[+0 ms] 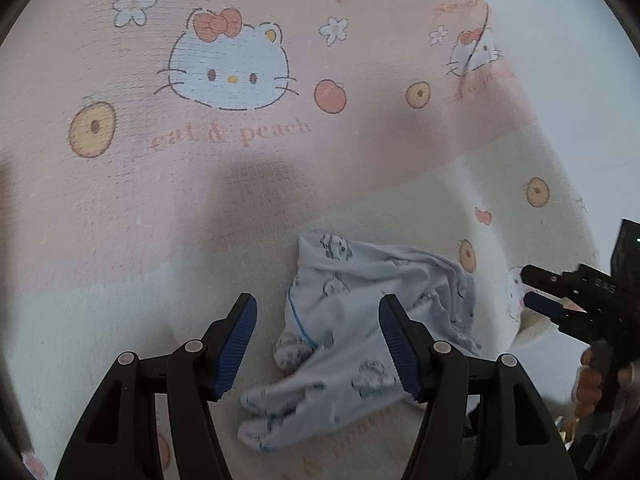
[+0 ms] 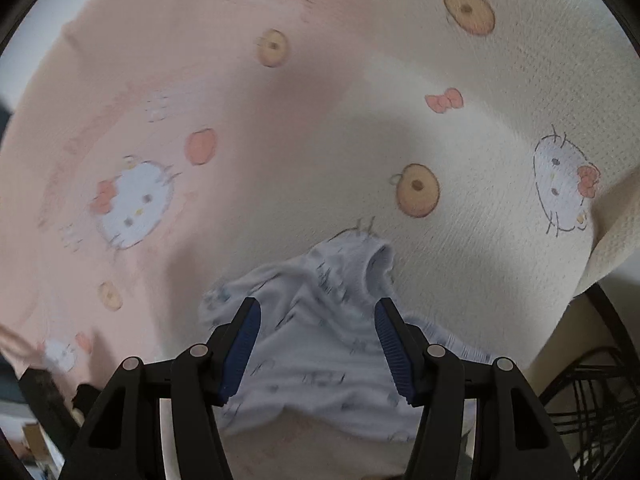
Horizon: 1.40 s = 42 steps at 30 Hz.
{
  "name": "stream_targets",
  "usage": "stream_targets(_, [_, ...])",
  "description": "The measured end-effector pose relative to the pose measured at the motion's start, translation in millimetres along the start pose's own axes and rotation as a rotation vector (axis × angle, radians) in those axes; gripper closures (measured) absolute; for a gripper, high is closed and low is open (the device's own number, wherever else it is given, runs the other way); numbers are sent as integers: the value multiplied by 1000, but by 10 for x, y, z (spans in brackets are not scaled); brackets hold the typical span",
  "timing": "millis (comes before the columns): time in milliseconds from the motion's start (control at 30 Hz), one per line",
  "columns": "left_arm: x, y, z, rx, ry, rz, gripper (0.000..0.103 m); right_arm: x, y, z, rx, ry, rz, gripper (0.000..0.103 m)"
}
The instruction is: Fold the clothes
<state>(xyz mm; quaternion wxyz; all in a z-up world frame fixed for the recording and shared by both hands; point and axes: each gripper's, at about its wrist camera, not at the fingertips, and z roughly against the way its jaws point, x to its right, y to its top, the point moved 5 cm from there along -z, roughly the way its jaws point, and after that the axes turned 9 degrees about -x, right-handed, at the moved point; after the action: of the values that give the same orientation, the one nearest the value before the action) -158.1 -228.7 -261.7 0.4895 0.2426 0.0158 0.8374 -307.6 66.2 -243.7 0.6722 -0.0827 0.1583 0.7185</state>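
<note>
Two tools, both spread wide and holding nothing, over one crumpled baby garment.

Left tool point(image 1: 318, 344) hangs above the pale blue garment point(image 1: 360, 332), jaws parted to either side of it, not touching; right tool point(image 2: 318, 350) likewise released, over the same garment's ribbed cuff or neck end point(image 2: 380, 260), that view is motion-blurred. Right tool also shows at the left view's edge point(image 1: 536, 292), just beside the garment. Garment looks thin, light, floppy knit with footed legs point(image 1: 272, 412) bunched toward the left camera: it will likely sag and slide, so best pinched at hems or corners, one tool per end, then spread flat. It lies on a pink-and-cream cat-print blanket point(image 1: 224, 184), soft, may ruck up. Surface beneath hidden. Black wire rack point(image 2: 600, 400) at the right; room otherwise unclear.
</note>
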Motion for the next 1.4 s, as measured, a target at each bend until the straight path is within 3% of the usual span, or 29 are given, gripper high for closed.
stream_targets(200, [-69, 160, -294, -33, 29, 36, 42, 243, 240, -504, -60, 70, -101, 44])
stream_targets(467, [-42, 222, -720, -108, 50, 19, 42, 439, 266, -722, -106, 127, -164, 44])
stream_targets(533, [-22, 243, -818, -122, 48, 16, 42, 388, 272, -739, -105, 176, -157, 45])
stream_targets(667, [19, 280, -964, -148, 27, 25, 42, 353, 281, -884, -146, 156, -155, 45])
stream_targets(767, [52, 312, -1023, -155, 17, 24, 42, 328, 289, -993, -176, 138, -155, 51])
stream_targets(1000, [102, 420, -1113, -163, 10, -1, 43, 266, 362, -1121, -179, 68, -144, 59])
stream_targets(1067, [110, 423, -1129, -153, 26, -14, 55, 205, 390, -1149, -173, 39, -119, 60])
stream_targets(1133, [117, 418, -1142, -140, 48, -29, 77, 155, 411, -1156, -162, 9, -98, 63])
stream_targets(1233, [123, 412, -1137, -121, 64, -47, 85, 68, 443, -1164, -139, -53, -61, 73])
stream_targets(1300, [129, 382, -1106, -114, 69, -55, 88, 5, 458, -1162, -122, -102, -26, 86])
stream_targets(1400, [110, 375, -961, -91, 77, -57, 91, -85, 473, -1132, -92, -146, 7, 94])
